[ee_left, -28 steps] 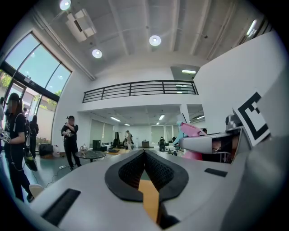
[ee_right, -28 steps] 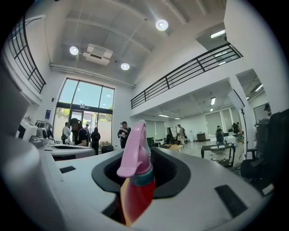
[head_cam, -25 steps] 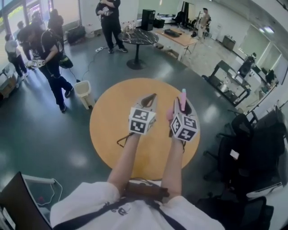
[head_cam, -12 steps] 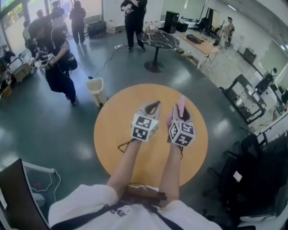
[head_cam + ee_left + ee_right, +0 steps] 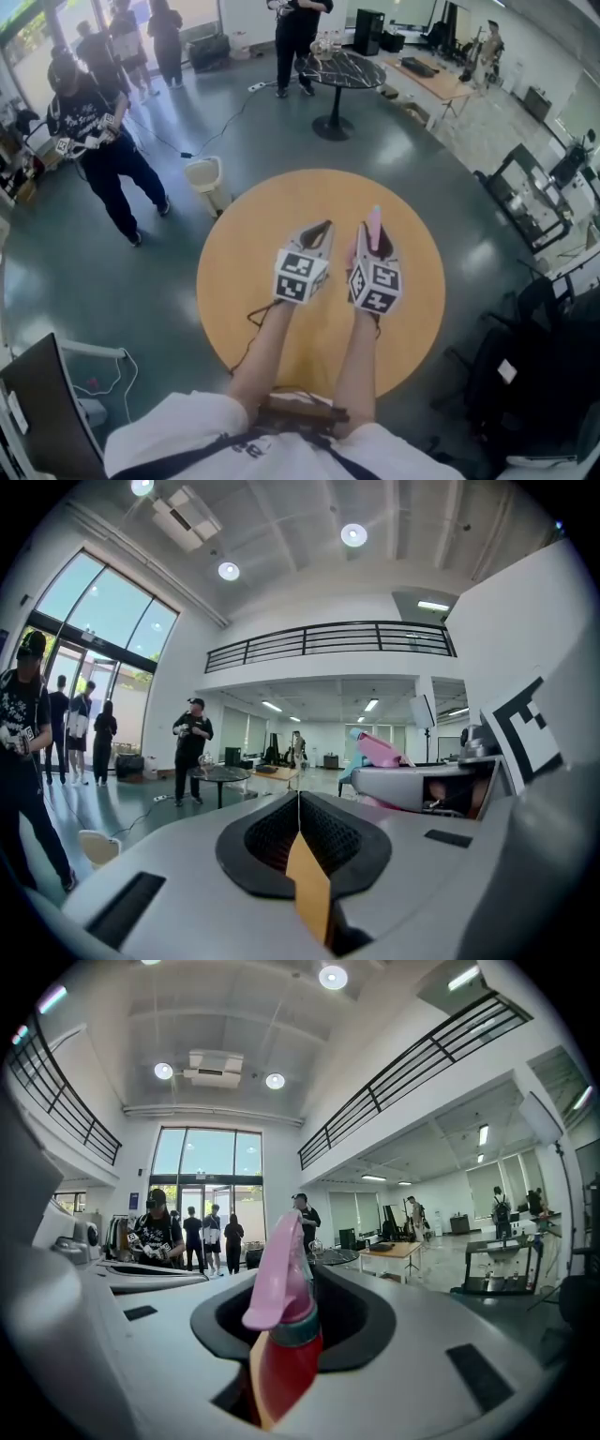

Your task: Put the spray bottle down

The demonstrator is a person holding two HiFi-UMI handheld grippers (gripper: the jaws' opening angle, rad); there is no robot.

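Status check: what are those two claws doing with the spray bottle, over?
Left claw shut, empty. Right claw shut on spray bottle, pink nozzle up. Not yet released. Round table underneath, nothing seen in the way.

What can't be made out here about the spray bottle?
- spray bottle base: hidden by the right gripper in the right gripper view and the head view.
- Whether it touches the table: same cover.
- Its label, if any: only nozzle and shoulder show.
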